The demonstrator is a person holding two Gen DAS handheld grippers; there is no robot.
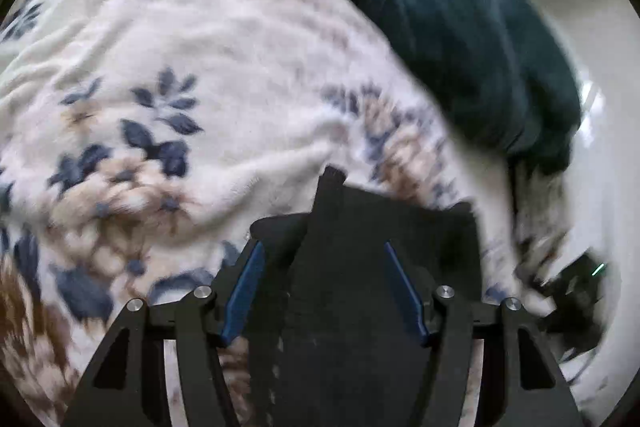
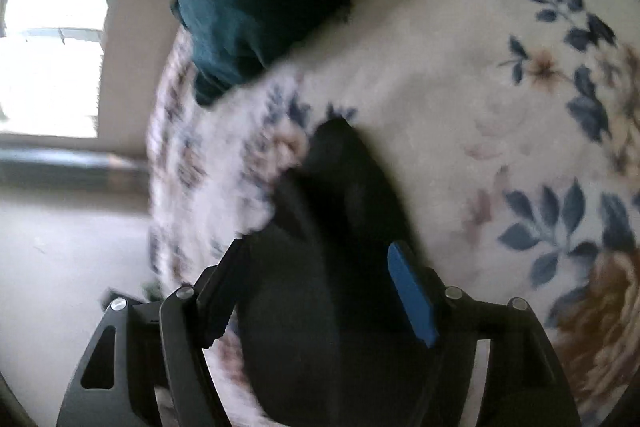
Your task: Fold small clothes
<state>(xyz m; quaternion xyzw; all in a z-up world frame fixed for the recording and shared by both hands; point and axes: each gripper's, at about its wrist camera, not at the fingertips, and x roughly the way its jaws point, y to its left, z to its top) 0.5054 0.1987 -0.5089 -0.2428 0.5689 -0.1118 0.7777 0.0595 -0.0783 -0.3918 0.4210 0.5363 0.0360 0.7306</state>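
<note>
Floral blanket point(image 1: 200, 75) under teal garment point(image 1: 472, 39)

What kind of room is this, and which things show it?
Probably a bedroom at home. A fleecy floral blanket covers a soft surface that looks like a bed, a dark teal garment lies on it, and a bright window shows in the right wrist view.

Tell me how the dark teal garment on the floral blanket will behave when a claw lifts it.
The dark teal garment lies bunched in soft folds, so it is probably floppy and will drape. It looks thick, perhaps weighty. On the fuzzy floral blanket it may drag rather than slide.
</note>
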